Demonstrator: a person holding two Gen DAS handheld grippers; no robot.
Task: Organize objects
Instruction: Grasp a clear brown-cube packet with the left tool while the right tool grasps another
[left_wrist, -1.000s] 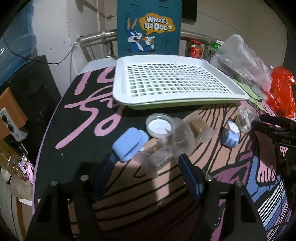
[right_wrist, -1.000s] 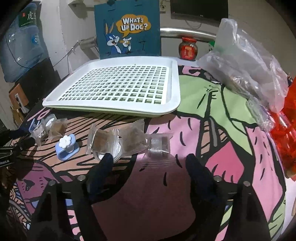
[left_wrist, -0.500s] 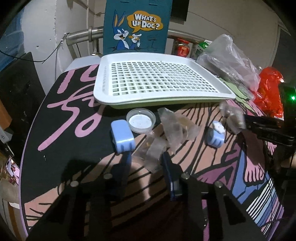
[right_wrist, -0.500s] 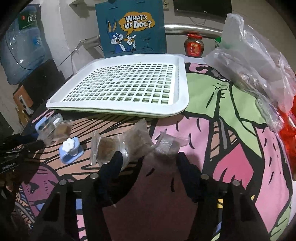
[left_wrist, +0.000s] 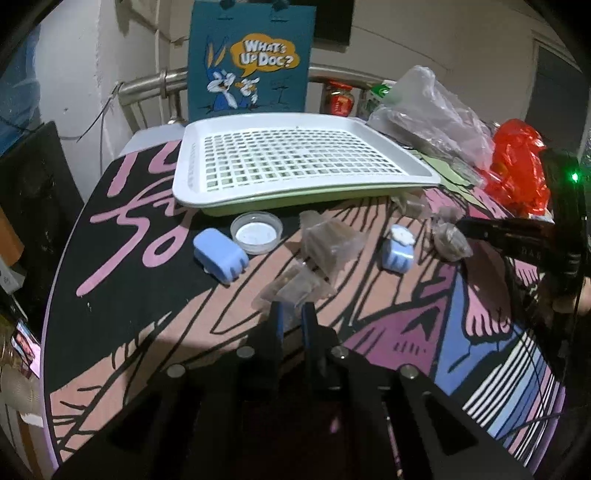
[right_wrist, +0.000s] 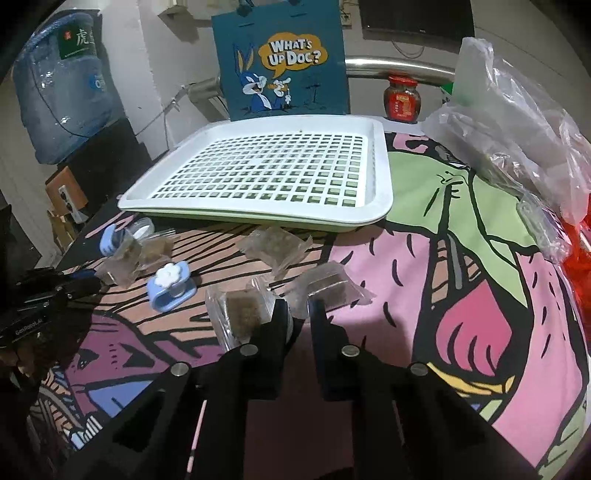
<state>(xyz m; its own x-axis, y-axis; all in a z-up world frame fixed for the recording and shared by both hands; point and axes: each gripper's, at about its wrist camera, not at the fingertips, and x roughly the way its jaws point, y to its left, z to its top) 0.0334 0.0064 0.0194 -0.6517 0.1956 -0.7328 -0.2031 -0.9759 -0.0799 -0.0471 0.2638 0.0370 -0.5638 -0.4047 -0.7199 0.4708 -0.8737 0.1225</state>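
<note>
White plastic, the slotted tray (left_wrist: 295, 162) sits at the back of the printed tablecloth (left_wrist: 388, 332) with nothing in it, a green tray nested under it. Every sachet and clip lies in front of it on the cloth.

Only the left wrist view shows the blue clip (left_wrist: 220, 254) whole, with the round dish (left_wrist: 256, 232) just beside it; the dish holds nothing that can be made out. That view also shows the left gripper (left_wrist: 293, 314), fingers drawn nearly together on the near edge of a clear sachet (left_wrist: 295, 286) with brown contents. A second sachet (left_wrist: 330, 245) lies just behind. The right gripper (left_wrist: 469, 230) enters from the right, its tips at another sachet (left_wrist: 448, 240).

From the right wrist view, a blue water jug (right_wrist: 62, 88) and a red jar (right_wrist: 402, 99) appear at the back, both barely seen or hidden from the left. Here the right gripper (right_wrist: 298, 314) has its fingers close together, pinching a clear wrapper edge between two sachets; which sachet it belongs to I cannot tell. The flower clip (right_wrist: 170, 286) lies to its left, between both grippers. A loose sachet (right_wrist: 275, 247) rests near the tray's front rim, apart from it. Crumpled plastic bags (right_wrist: 517, 140) are heaped at the far right.
</note>
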